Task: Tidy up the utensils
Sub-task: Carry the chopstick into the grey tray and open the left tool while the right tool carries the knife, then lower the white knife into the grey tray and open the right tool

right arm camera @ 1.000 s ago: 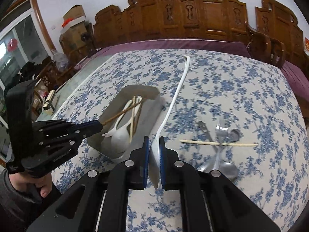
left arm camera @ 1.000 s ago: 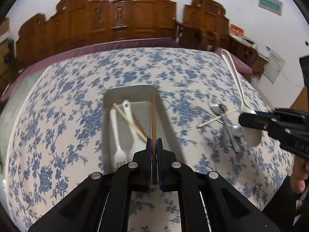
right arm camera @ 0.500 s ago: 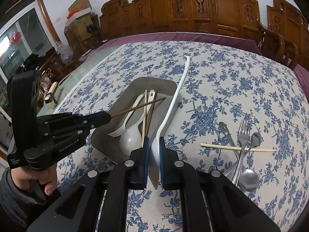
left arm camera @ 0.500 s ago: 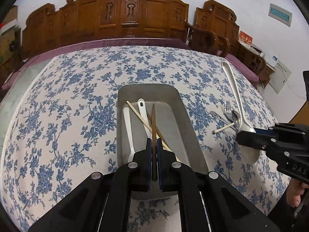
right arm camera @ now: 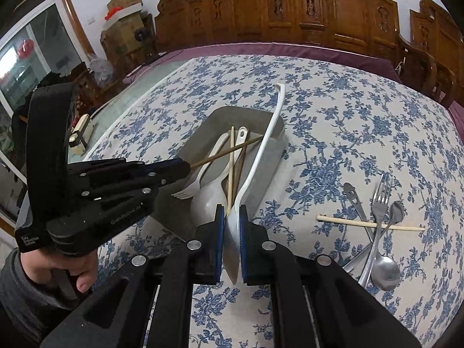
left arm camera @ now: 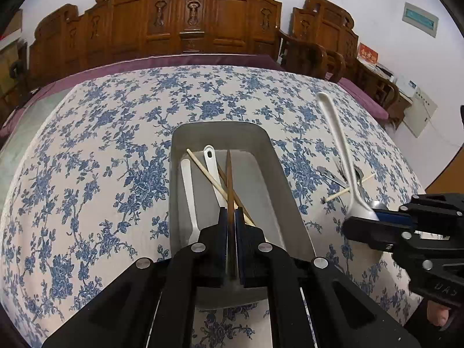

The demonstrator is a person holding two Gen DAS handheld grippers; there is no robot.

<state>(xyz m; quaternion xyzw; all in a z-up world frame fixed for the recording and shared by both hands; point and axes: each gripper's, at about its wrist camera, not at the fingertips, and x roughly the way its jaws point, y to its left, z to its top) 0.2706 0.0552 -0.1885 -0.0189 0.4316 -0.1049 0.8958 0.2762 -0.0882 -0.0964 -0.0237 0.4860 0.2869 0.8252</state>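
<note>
A table under a blue-flowered cloth (left arm camera: pixel 87 174) fills both views, with a grey tray (left arm camera: pixel 278 174) near its middle already holding a white fork, a spoon and pale chopsticks. The left gripper (left arm camera: pixel 231 232) is clenched on a dark chopstick (left arm camera: pixel 229 179) that points out over the tray. The right gripper (right arm camera: pixel 232 240) grasps a long white spoon (right arm camera: pixel 261 150) by its bowl, the handle slanting over the tray's right rim. Metal cutlery (right arm camera: pixel 380 232) and one pale chopstick (right arm camera: pixel 368 224) lie on the cloth well to the right. The chopstick looks light, stiff and thin, likely to pivot if pinched at one end; the spoon seems smooth and slippery, probably steadier held at the neck.
</note>
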